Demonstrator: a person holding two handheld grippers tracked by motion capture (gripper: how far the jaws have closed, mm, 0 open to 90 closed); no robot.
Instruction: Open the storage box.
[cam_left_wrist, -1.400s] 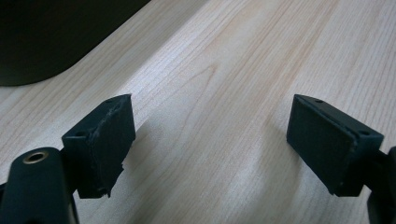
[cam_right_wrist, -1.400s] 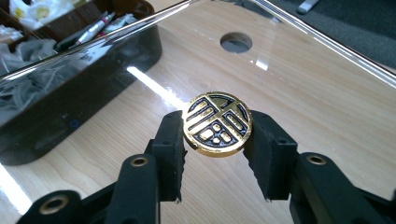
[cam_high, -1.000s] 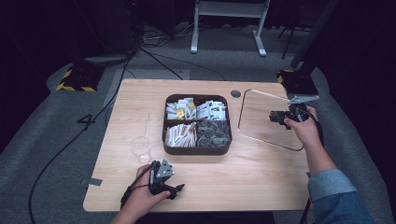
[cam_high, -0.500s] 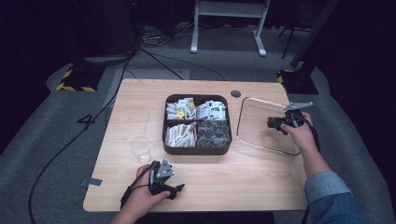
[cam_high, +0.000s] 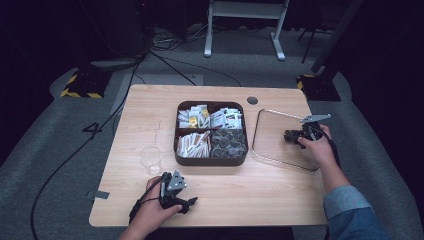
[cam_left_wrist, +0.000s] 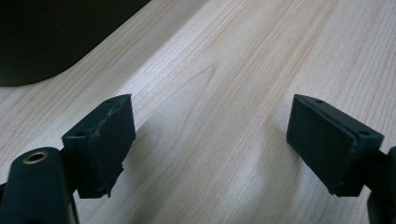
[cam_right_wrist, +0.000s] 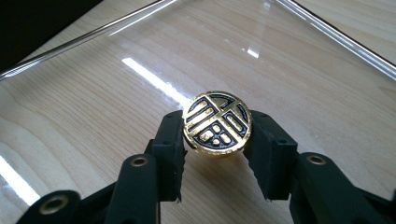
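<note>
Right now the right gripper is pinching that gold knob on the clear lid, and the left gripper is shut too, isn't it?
Not quite. The left gripper is open: the left gripper view shows its jaws wide apart over bare table. The rest holds: the right gripper is shut on the gold knob of the clear lid.

A recording studio or lab, dark apart from a lit wooden table (cam_high: 150, 107) at frame centre. Grey carpet (cam_high: 60, 150) covers the floor, black cables (cam_high: 165, 62) run across it at upper left, a yellow-black striped stand base (cam_high: 80, 90) sits at left, and a white frame's legs (cam_high: 245, 30) rise at top centre.
</note>
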